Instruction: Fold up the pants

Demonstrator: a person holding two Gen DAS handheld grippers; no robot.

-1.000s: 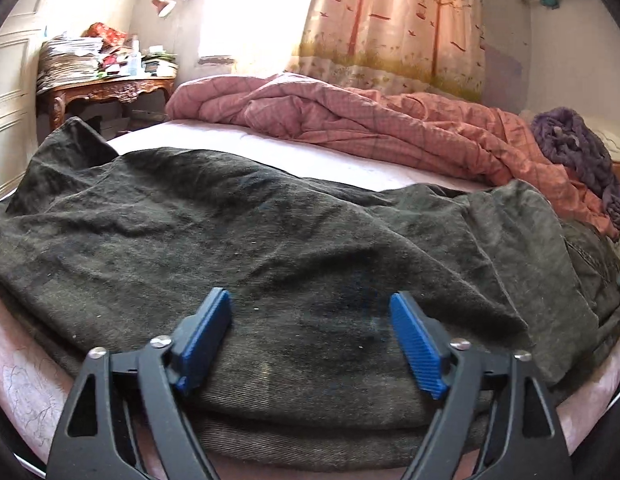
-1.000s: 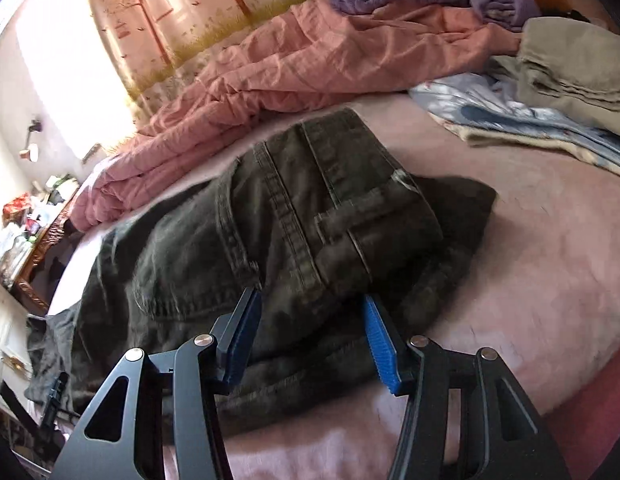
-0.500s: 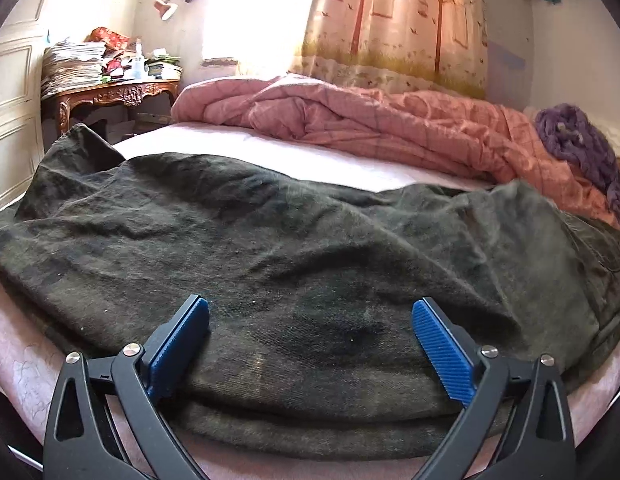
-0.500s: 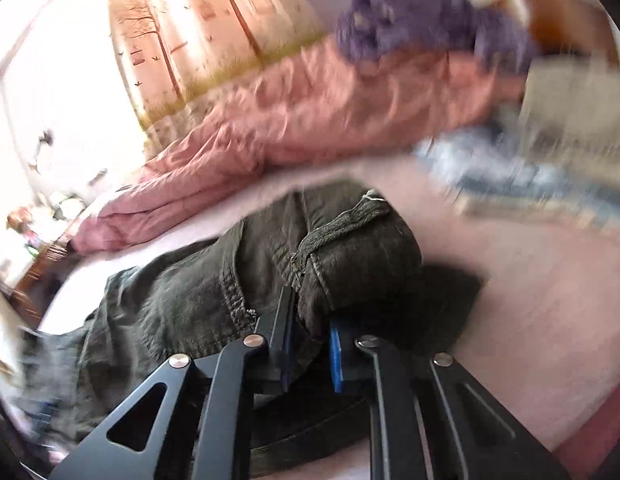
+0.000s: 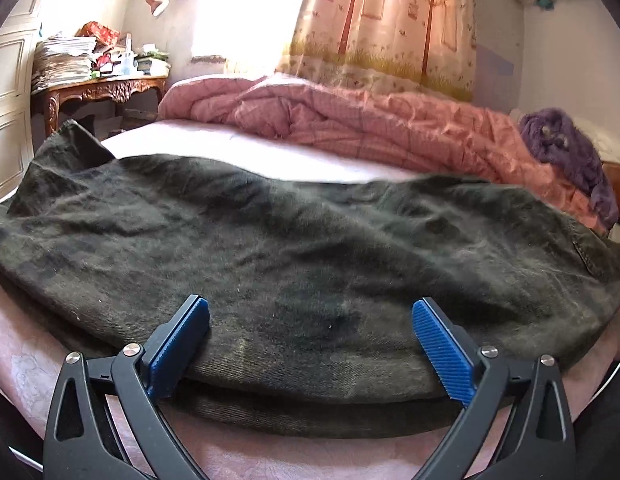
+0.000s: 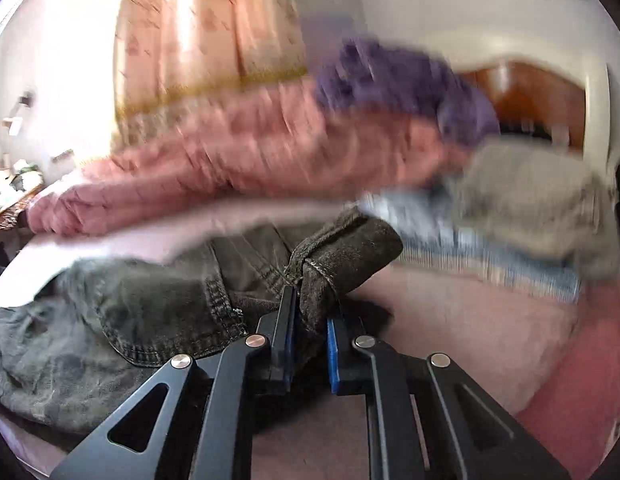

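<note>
Bed with pink quilt: dark pants lie across it, left gripper spread wide, gripping nothing, while right gripper, open a second ago, has now clamped the waistband and lifts, starting the fold.

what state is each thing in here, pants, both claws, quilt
pants: folded lengthwise, lying flat, waistband end lifted
left claw: open, fingers astride the pants' near edge
right claw: shut on the pants' waistband
pink quilt: bunched up behind the pants
</note>
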